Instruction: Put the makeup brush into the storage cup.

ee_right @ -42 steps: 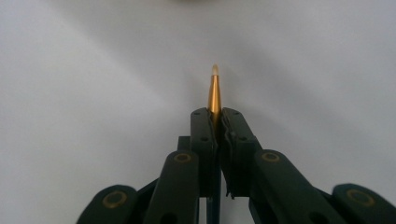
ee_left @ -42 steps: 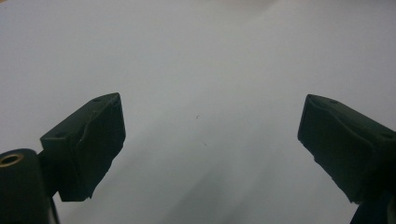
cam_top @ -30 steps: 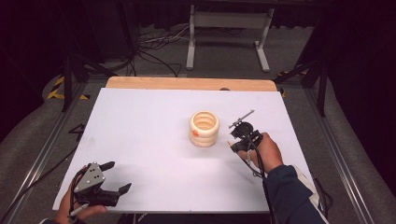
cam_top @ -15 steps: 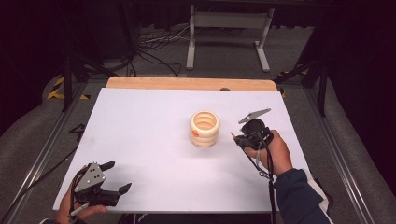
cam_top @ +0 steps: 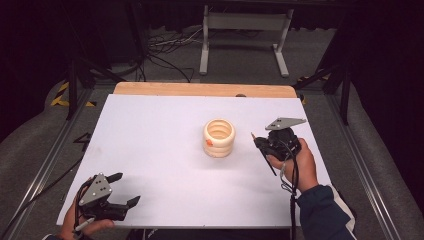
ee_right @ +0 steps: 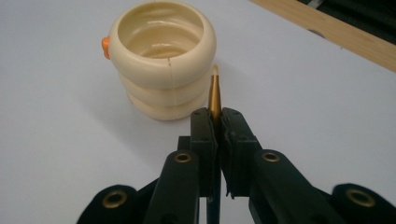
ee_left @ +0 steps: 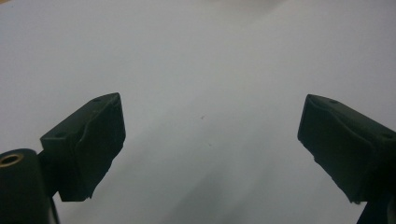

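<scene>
- The white rectangular tabletop (cam_top: 165, 150) with its bare wooden far edge carries my work; I see one vessel standing on it, right of centre.
- That vessel, a cream ribbed plastic cup (cam_top: 219, 137) shaped like three stacked rings with a small orange tab on its side, stands upright with its mouth open and, as far as I see, nothing inside.
- My left tongs (cam_top: 125, 190) rest at the near left corner, well apart from the cup, jaws spread wide with nothing between them.
- My right tongs (ee_right: 217, 122) sit just right of the cup, clamped narrow on a slim pencil with a gold ferrule and pale tip (ee_right: 214, 91); its dark shaft hangs below my hand in the high view.
- I judge I am in the carrying step: the pencil is gripped and lifted, its tip near the cup's wall but outside the rim.
- Next I need to raise the tip over the rim, stand the pencil steeper, centre it over the mouth, then loosen.
</scene>
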Motion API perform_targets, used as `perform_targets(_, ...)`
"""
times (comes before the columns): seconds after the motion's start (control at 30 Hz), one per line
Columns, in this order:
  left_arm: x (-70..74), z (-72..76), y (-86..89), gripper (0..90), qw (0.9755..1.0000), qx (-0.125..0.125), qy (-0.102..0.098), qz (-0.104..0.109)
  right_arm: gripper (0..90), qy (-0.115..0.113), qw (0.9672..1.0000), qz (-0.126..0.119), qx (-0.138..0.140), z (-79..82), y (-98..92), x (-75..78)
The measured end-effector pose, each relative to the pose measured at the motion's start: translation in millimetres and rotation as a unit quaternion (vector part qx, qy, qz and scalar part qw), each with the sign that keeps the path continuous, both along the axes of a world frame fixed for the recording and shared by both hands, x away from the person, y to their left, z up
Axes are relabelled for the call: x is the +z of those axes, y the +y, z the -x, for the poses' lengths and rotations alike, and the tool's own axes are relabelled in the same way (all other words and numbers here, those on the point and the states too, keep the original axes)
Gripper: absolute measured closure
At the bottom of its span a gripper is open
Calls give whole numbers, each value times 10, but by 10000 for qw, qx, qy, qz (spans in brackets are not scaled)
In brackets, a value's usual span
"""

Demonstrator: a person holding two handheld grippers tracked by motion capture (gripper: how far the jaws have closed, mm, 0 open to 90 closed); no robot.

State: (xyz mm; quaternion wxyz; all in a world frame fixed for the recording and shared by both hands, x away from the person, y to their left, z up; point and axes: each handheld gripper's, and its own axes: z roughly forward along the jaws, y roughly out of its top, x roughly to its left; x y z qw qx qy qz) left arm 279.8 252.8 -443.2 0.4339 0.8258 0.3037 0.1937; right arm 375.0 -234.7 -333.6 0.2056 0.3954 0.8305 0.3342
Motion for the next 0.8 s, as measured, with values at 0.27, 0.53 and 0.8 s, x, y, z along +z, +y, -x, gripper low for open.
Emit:
perform_targets(0.27,1,-1,2,85,10000,21,-13,20,847,-589,9975,-385,-2,35,-52,81)
perform_targets(0.53,-1,-1,-9,85,10000,14,0,12,847,-1007,9930,-602,116,68,-61,150)
perform_targets(0.8,0,-7,-8,86,10000,8,-1,34,847,-1319,9877,-833,86,46,-86,223)
